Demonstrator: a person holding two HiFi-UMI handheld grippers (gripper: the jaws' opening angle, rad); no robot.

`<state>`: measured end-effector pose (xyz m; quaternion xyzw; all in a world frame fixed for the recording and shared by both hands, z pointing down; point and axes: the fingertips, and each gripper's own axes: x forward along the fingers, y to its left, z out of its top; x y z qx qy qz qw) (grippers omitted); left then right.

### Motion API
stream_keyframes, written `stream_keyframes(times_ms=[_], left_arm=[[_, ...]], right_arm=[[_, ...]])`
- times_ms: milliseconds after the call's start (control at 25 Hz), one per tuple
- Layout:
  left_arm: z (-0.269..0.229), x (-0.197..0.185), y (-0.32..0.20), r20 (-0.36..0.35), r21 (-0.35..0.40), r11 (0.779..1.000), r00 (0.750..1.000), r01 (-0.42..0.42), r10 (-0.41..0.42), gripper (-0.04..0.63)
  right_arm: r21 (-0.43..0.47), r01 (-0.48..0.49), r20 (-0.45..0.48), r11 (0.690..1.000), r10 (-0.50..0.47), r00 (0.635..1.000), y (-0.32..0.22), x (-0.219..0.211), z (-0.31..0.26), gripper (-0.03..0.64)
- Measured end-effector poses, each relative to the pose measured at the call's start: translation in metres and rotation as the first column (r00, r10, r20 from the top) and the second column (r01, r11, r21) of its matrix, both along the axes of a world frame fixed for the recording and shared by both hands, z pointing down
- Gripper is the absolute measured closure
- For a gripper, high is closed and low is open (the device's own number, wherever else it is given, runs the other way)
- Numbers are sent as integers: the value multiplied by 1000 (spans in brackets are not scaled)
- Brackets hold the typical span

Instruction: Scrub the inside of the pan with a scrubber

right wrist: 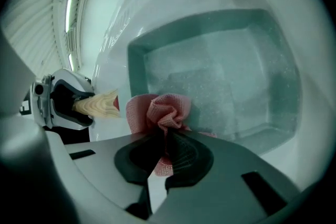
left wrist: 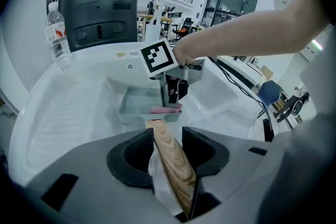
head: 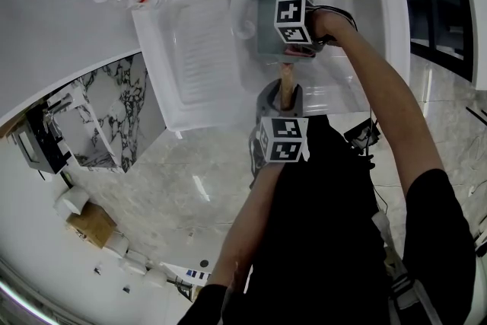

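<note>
Pan [right wrist: 220, 76] sits in sink [head: 190, 49] basin, open side up. Long axis runs along wood handle [left wrist: 170, 160]: handle end toward me, pan body away. L gripper [left wrist: 167, 139] clamps handle, jaws fairly wide. R gripper [right wrist: 163, 152] is pinched nearly closed on pink scrubber [right wrist: 163, 110] at pan's near rim. Procedure: I brace handle firm w/ L, press scrubber flat on pan floor, use short strokes into corners.
</note>
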<state>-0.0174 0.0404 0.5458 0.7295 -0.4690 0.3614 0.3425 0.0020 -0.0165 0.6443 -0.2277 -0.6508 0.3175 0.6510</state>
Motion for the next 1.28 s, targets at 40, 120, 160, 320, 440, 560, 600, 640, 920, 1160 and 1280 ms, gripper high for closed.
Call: stream_keyframes(times_ms=[40, 120, 160, 320, 440, 560, 600, 640, 920, 1160, 1280], left_arm=[[0, 0, 0, 0, 0, 1000, 1000, 0, 0, 416], [0, 0, 1, 0, -2, 1000, 1000, 1, -1, 416], [-1, 0, 1, 0, -3, 1000, 1000, 1, -1, 417], [-1, 0, 1, 0, -1, 1000, 1000, 0, 0, 417], [0, 0, 0, 1, -1, 1000, 1000, -3, 3, 417], [0, -1, 1, 3, 0, 1000, 1000, -2, 2, 417], [-1, -1, 1, 3, -1, 1000, 1000, -2, 2, 417], [-1, -1, 2, 3, -2, 1000, 1000, -3, 3, 417], [-1, -1, 1, 4, -3, 1000, 1000, -6, 6, 417], [0, -2, 1, 7, -1, 1000, 1000, -8, 8, 417], [0, -2, 0, 8, 2, 1000, 1000, -9, 9, 417]], right_arm=[[-10, -7, -13, 1000, 7, 1000, 1, -1, -1, 583], [-29, -24, -27, 999, 24, 999, 3, -3, -2, 582], [-37, -38, -21, 999, 37, 999, 4, -4, -2, 582], [-64, -168, 71, 984, 172, 983, -1, -24, -7, 583], [-74, -273, 163, 959, 282, 946, -7, -45, -11, 583], [-55, -315, 256, 947, 319, 913, -11, -67, -16, 583], [-55, -328, 285, 943, 329, 900, -12, -75, -18, 582], [-55, -340, 312, 939, 340, 887, -13, -81, -20, 581], [54, -375, 491, 925, 302, 817, -34, -108, -18, 581], [355, -479, 570, 803, 220, 792, -90, -108, 12, 581], [535, -443, 535, 719, 117, 837, -115, -106, 22, 582]])
